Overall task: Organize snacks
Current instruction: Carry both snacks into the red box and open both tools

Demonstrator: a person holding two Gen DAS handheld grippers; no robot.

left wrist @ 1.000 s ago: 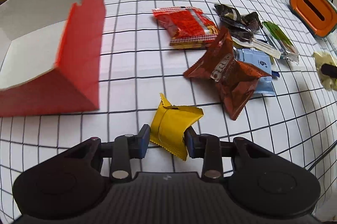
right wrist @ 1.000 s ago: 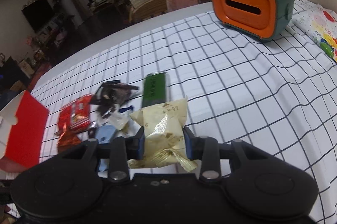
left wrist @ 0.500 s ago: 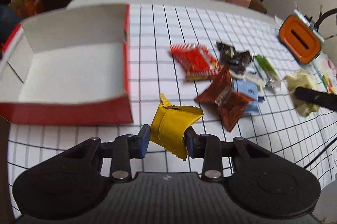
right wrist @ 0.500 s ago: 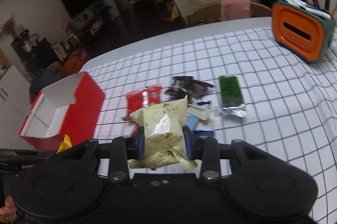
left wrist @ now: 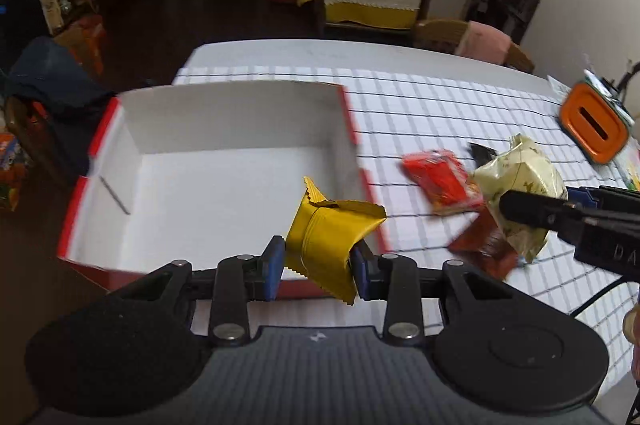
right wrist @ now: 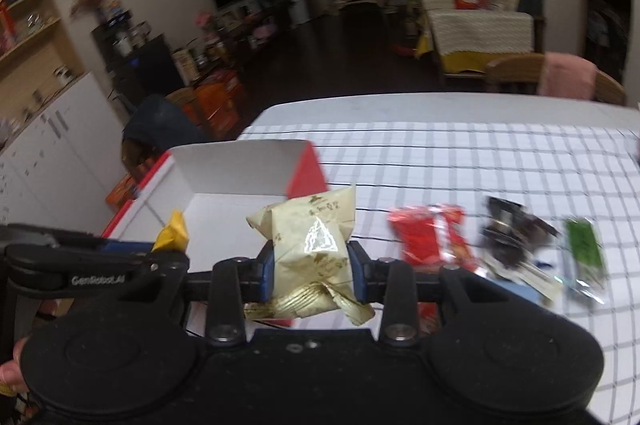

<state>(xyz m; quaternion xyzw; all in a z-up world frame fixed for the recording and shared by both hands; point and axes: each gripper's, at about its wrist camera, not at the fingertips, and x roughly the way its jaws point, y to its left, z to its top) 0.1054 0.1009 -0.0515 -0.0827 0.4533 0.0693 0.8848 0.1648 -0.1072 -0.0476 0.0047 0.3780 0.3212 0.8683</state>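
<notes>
Left wrist view showed the left tool (left wrist: 318, 265) pinching a yellow snack packet (left wrist: 332, 241) between its blue pads, the packet held above the near right corner of the red box (left wrist: 224, 153). That box sat open on the gridded counter (left wrist: 440, 105), its white inside facing up. To the right, the right tool (left wrist: 520, 209) clamped a cream-and-gold snack packet (left wrist: 520, 185) in the air over the loose snacks. A red packet (left wrist: 440, 181) lay on the counter just beside it, and a reddish-brown packet (left wrist: 488, 249) lay partly under the cream one. An orange and green tissue holder (left wrist: 592, 125) stood at the far right edge of the counter.

Right wrist view showed the right tool (right wrist: 312, 275) pressed onto the cream-and-gold snack packet (right wrist: 308, 241), with the red box (right wrist: 236, 169) just beyond it. The left tool (right wrist: 96, 265) came in from the left, the yellow snack packet (right wrist: 174, 235) sticking up from it over the box's left side. On the counter (right wrist: 480, 153) to the right lay the red packet (right wrist: 428, 237), a blurred dark wrapper (right wrist: 512, 229) and a green packet (right wrist: 584, 249), all close together.
</notes>
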